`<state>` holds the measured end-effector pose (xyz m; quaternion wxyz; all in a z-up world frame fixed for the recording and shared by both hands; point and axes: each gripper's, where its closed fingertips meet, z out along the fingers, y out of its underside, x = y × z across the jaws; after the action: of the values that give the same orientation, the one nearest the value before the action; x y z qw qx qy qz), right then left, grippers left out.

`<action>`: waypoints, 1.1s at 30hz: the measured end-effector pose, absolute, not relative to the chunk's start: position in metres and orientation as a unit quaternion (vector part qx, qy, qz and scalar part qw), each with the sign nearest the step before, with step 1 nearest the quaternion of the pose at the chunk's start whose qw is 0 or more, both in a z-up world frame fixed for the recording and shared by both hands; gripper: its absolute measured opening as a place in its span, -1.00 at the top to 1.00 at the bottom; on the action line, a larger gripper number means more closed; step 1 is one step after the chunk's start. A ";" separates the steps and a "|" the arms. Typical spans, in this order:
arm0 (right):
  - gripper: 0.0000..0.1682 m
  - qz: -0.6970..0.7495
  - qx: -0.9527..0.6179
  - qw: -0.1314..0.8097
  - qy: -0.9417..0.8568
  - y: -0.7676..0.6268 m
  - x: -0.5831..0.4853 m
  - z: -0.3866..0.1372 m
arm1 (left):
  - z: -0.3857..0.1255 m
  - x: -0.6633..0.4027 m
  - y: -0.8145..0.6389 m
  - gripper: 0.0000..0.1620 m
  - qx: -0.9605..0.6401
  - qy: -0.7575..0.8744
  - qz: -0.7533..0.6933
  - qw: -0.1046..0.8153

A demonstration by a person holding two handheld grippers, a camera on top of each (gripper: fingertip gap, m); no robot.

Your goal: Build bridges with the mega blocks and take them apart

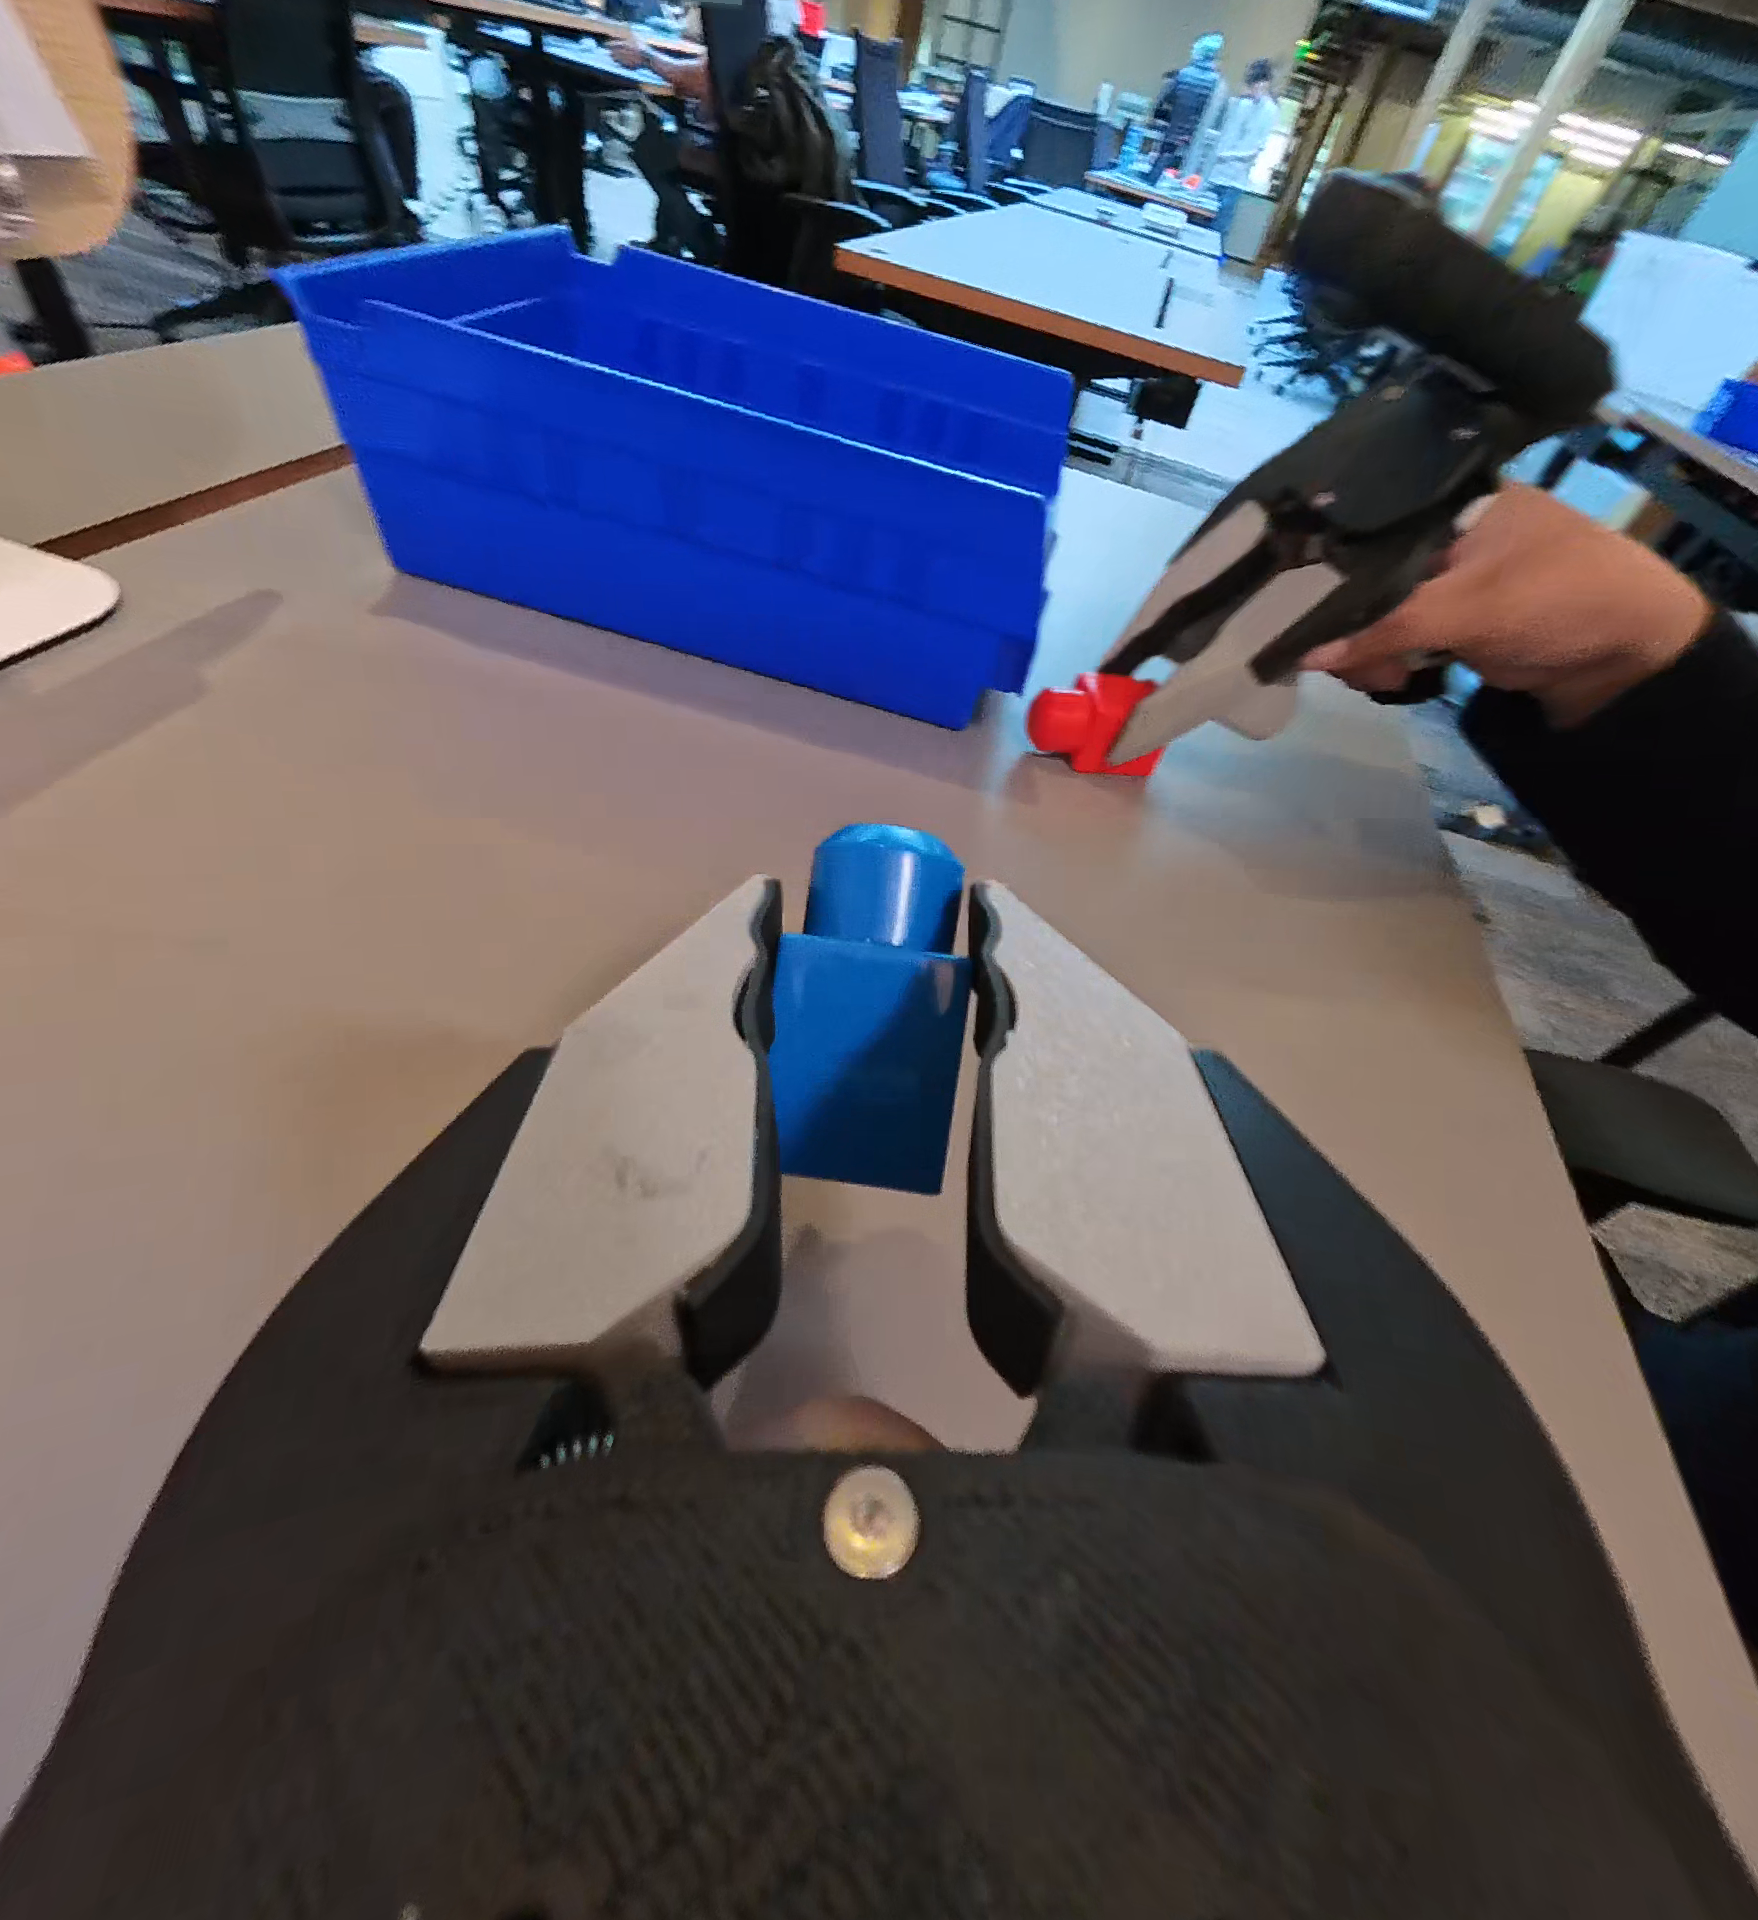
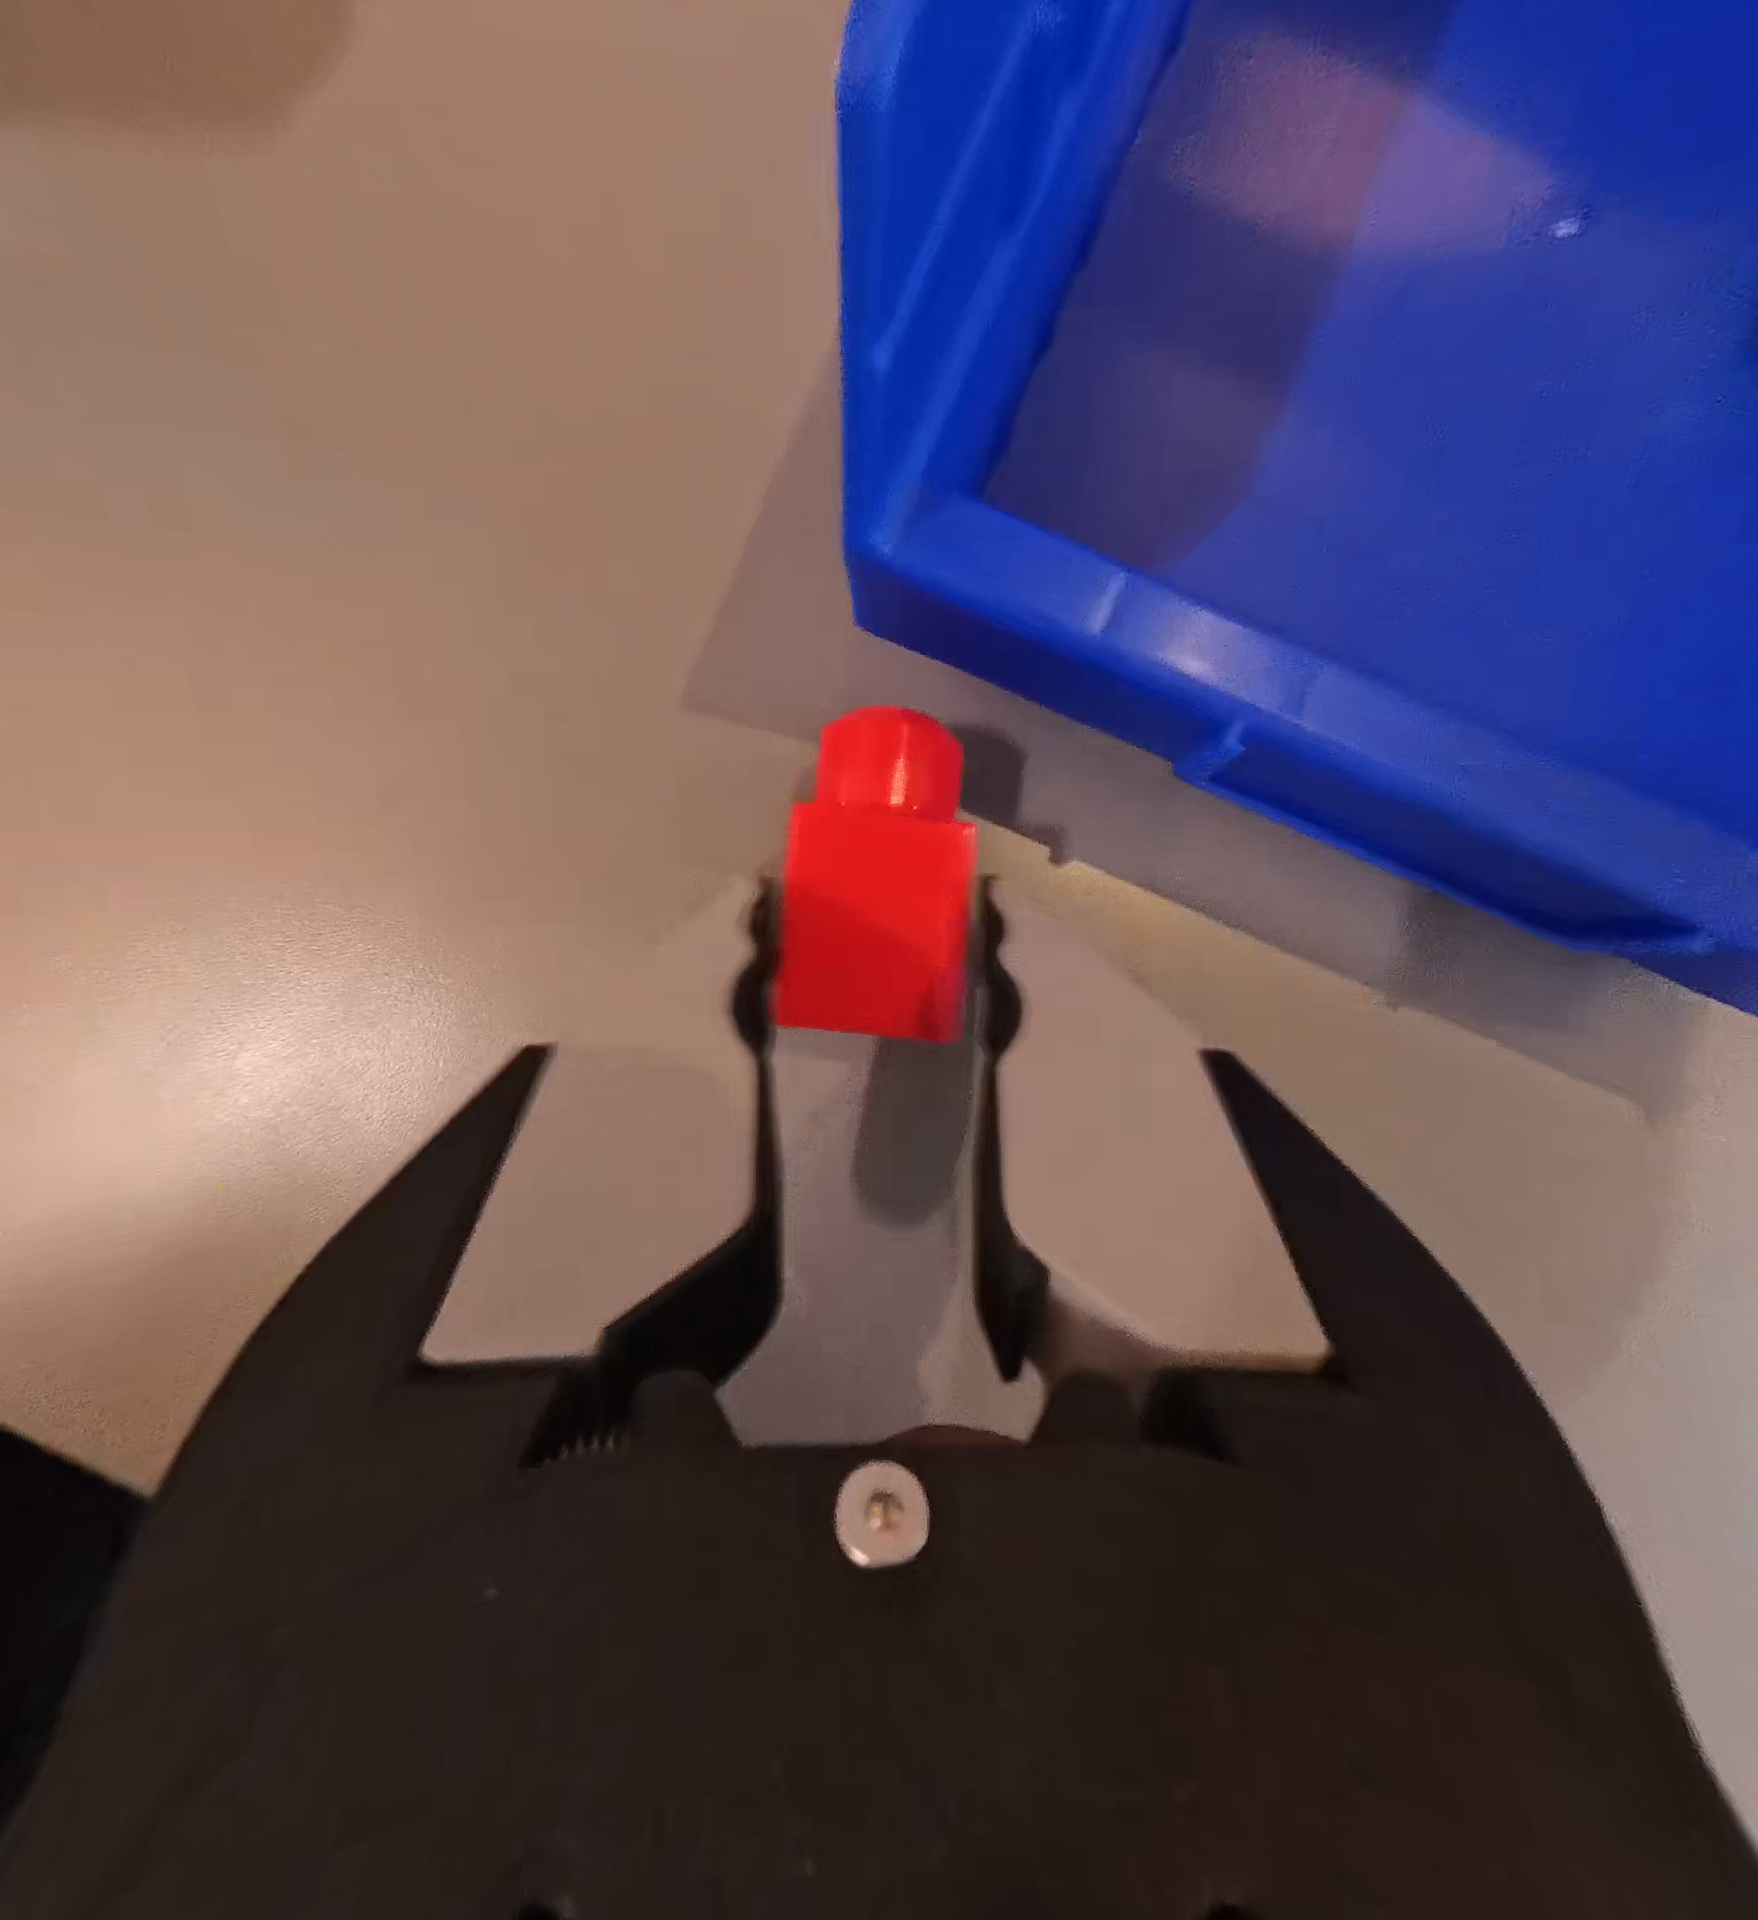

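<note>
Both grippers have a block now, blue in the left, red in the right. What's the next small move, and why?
Probably bring the red block over beside the blue block on the open table. Each gripper, left and right, is shut on a single-stud block, and the red one sits close to the blue bin, leaving little room to build there.

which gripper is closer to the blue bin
Right. The right gripper, shut on the red block, sits just off the blue bin corner. The left gripper, holding the blue block, is farther back.
</note>
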<state>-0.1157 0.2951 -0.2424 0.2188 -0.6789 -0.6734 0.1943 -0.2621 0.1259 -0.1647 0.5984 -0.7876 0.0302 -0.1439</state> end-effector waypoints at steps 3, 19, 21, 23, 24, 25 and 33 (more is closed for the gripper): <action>0.60 0.202 -0.675 0.231 -0.671 0.296 -0.126 -0.246 | -0.161 -0.249 0.125 0.59 -0.778 0.053 -0.169 0.603; 0.60 0.457 -0.636 0.314 -0.536 0.359 -0.195 -0.093 | -0.164 -0.256 0.126 0.59 -0.787 0.040 -0.161 0.595; 0.60 0.399 -0.674 0.320 -0.534 0.396 -0.213 -0.117 | -0.163 -0.255 0.126 0.59 -0.784 0.039 -0.166 0.597; 0.60 0.372 -0.701 0.275 -0.542 0.413 -0.234 -0.151 | -0.163 -0.253 0.126 0.59 -0.782 0.043 -0.170 0.598; 0.60 0.359 -0.715 0.250 -0.546 0.417 -0.242 -0.169 | -0.162 -0.252 0.126 0.59 -0.781 0.046 -0.172 0.599; 0.59 0.339 -0.729 0.235 -0.546 0.422 -0.246 -0.186 | -0.162 -0.250 0.126 0.59 -0.779 0.051 -0.174 0.600; 0.35 0.410 -0.651 0.257 -0.585 0.341 -0.243 -0.145 | -0.144 -0.225 0.121 0.59 -0.750 0.140 -0.133 0.632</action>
<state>-0.2429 0.3406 -0.1448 0.2566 -0.6511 -0.5852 0.4096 -0.2246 0.1207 -0.1444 0.6319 -0.7505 0.1404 -0.1335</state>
